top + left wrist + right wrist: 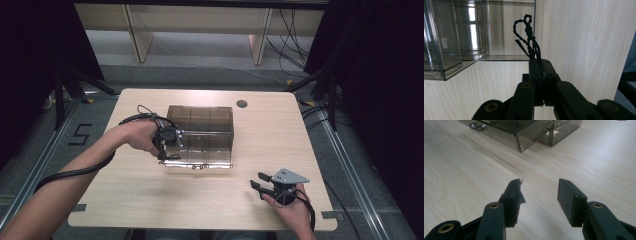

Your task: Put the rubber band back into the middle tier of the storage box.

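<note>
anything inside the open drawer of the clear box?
The drawer looks empty where it shows through. The left gripper holds a black twisted cord outside it. The hand covers its left end.

It looked like a lab or recording studio: a pale wooden bench [210, 200] stood on grey floor between black curtains [380, 75], with loose cables [290, 40], metal floor rails [350, 165] and tape marks [80, 134] around it.
</note>
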